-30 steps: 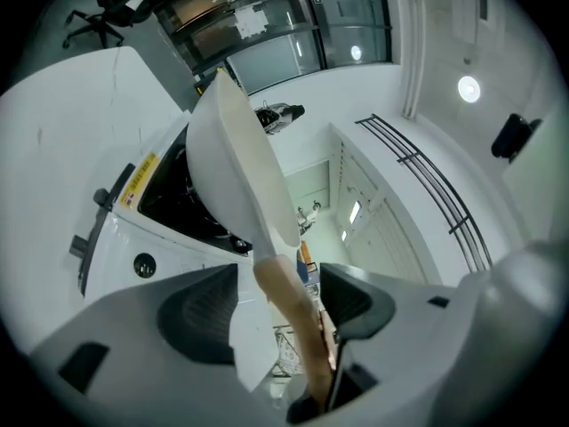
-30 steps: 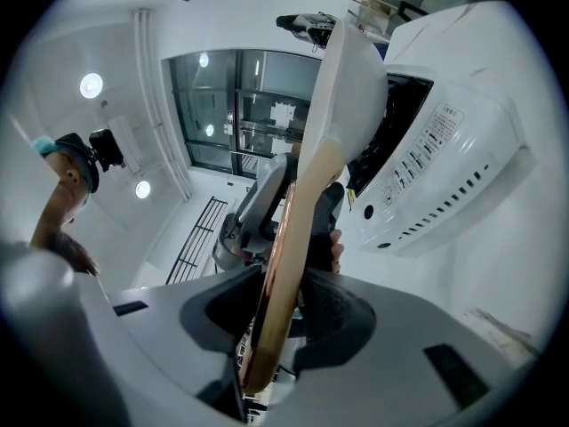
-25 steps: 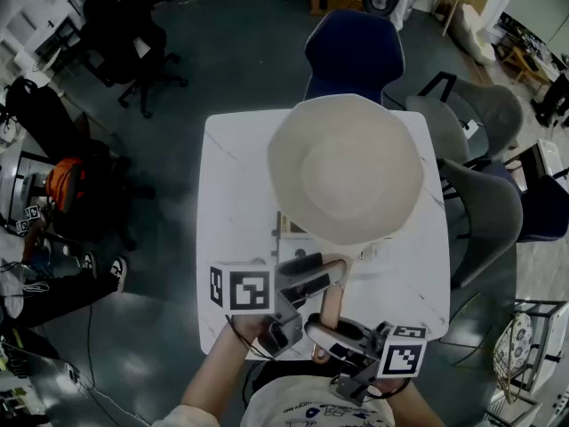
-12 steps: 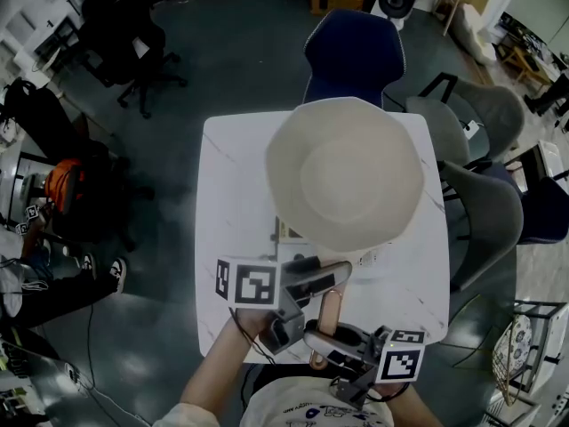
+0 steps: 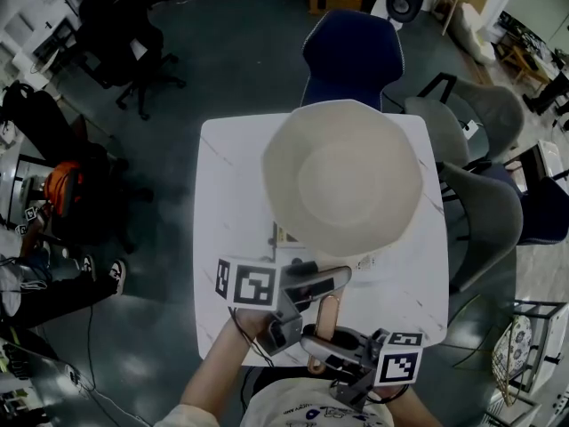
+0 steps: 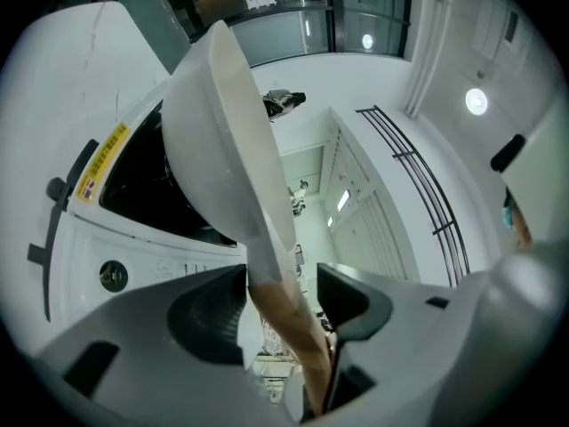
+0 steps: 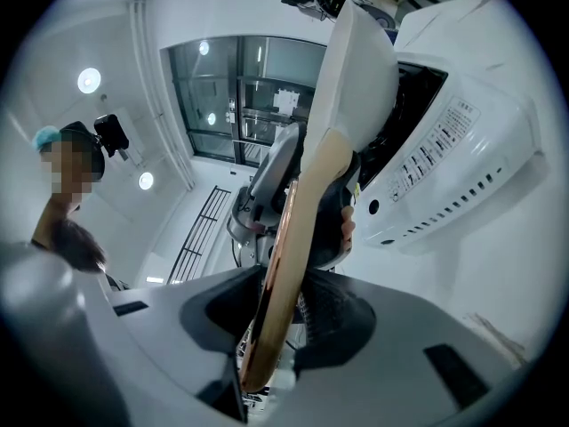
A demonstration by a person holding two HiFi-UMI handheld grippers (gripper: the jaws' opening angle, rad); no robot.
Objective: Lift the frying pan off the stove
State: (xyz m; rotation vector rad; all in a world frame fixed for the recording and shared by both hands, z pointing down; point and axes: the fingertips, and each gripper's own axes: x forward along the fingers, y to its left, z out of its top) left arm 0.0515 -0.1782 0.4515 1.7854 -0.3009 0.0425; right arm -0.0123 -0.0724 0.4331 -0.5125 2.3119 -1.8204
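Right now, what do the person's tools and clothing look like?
The left tool and right tool have grey bodies with dark pads, each bearing a white cube with black square markers. A dark cable hangs by the left one. The person wears a pale printed shirt.

Both clamped on the pan handle [image 5: 328,314]: left gripper [image 5: 322,280] further out, right gripper [image 5: 316,339] at its end, roughly level, left forearm [image 5: 213,376] reaching forward

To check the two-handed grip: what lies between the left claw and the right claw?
The wooden handle runs from the left claw to the right claw; the head view shows it.
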